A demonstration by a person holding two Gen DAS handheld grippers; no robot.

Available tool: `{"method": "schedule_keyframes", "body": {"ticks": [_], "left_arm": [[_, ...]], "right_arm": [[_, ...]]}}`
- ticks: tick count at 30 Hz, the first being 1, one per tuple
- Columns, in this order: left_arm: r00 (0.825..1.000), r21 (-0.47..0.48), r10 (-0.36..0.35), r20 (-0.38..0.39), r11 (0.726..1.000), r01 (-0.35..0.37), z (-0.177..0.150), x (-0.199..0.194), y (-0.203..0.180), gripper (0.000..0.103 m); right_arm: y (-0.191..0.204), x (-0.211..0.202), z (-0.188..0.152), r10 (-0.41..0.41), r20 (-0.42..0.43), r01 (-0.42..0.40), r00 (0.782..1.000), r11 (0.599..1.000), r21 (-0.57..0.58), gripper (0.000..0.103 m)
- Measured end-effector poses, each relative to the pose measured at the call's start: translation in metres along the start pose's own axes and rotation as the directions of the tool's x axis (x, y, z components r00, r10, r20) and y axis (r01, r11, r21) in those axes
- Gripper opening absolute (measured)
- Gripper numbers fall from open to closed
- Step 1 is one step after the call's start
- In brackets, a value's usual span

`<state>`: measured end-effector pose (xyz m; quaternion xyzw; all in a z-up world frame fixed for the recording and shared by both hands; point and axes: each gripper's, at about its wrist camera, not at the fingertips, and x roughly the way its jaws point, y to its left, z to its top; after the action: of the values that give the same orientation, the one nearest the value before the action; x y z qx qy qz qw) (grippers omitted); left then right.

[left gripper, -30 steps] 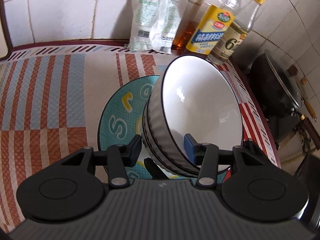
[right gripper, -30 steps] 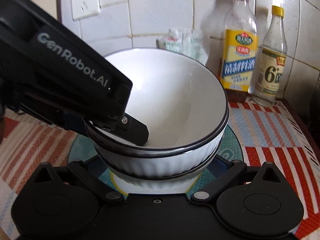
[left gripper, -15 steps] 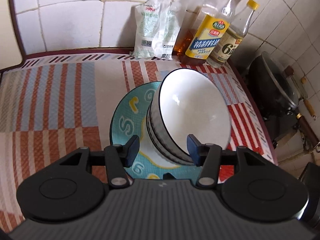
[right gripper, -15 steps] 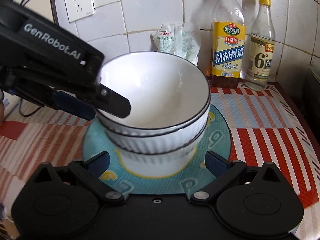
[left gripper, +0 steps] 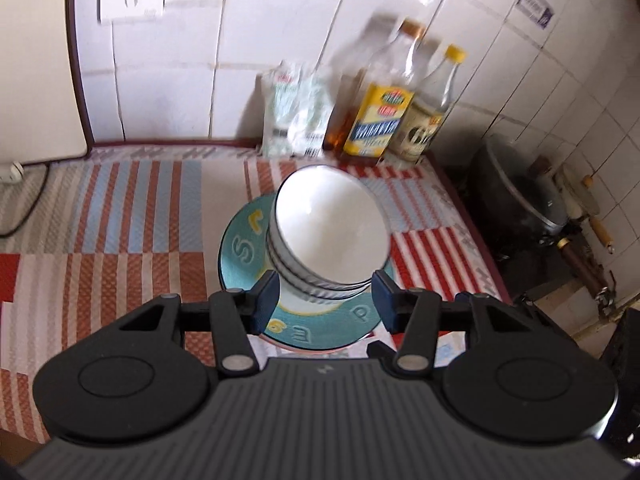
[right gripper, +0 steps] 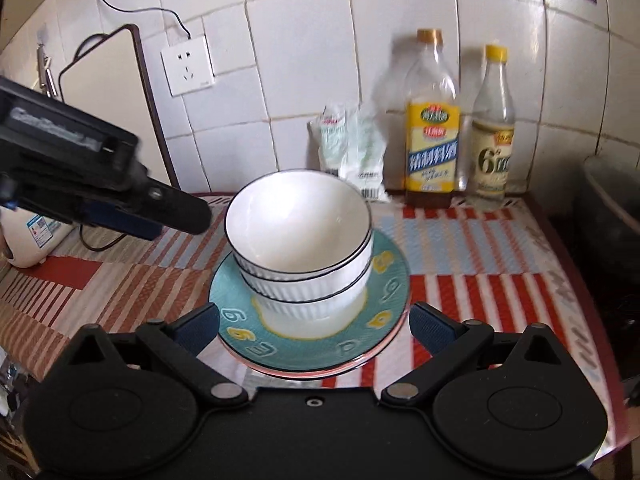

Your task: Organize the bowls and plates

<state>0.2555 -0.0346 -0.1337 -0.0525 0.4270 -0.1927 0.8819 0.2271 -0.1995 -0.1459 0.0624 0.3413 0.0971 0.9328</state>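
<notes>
Several white ribbed bowls [left gripper: 332, 232] with thin black rims sit nested and upright on a teal lettered plate [left gripper: 240, 248]. That plate rests on a second plate with a red rim [right gripper: 320, 374]. My left gripper [left gripper: 324, 288] hangs open above and short of the stack, with nothing between its pads. In the right wrist view one left gripper finger [right gripper: 180, 212] shows left of the bowls [right gripper: 296, 228], clear of the rim. My right gripper [right gripper: 314, 320] stands wide open in front of the teal plate [right gripper: 236, 300], touching nothing.
A striped mat [left gripper: 120, 220] covers the counter. Against the tiled wall stand two bottles [right gripper: 432, 148] [right gripper: 492, 152] and a plastic bag [right gripper: 352, 148]. A dark wok [left gripper: 520, 208] sits off the right edge. A white appliance [right gripper: 28, 240] and a wall socket [right gripper: 188, 66] are at the left.
Both grippers have drawn back and upward from the stack. The left gripper's finger, which reached inside the top bowl's rim, now hangs clear of it. The bowls stay on the plate.
</notes>
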Motion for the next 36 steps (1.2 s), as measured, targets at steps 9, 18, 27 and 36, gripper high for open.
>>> {"method": "schedule_keyframes", "body": {"ticks": [9, 18, 27, 36], "left_arm": [[0.995, 0.028, 0.040, 0.096, 0.999, -0.043, -0.008, -0.064, -0.035, 0.053], [0.989, 0.036, 0.124, 0.085, 0.991, -0.127, -0.021, -0.105, -0.057, 0.079], [0.970, 0.071, 0.218, 0.105, 0.971, -0.226, -0.039, -0.136, -0.076, 0.093], [0.939, 0.058, 0.332, 0.095, 0.939, -0.338, -0.051, -0.164, -0.080, 0.093]], "right_arm": [[-0.008, -0.064, 0.024, -0.040, 0.072, 0.046, 0.997, 0.996, -0.082, 0.102], [-0.003, -0.112, 0.024, -0.071, 0.049, 0.077, 0.996, 0.989, -0.124, 0.102], [-0.018, -0.150, 0.036, -0.106, 0.007, 0.106, 0.994, 0.994, -0.013, 0.102], [0.004, -0.188, 0.049, -0.174, -0.039, 0.170, 0.984, 0.980, -0.102, 0.103]]}}
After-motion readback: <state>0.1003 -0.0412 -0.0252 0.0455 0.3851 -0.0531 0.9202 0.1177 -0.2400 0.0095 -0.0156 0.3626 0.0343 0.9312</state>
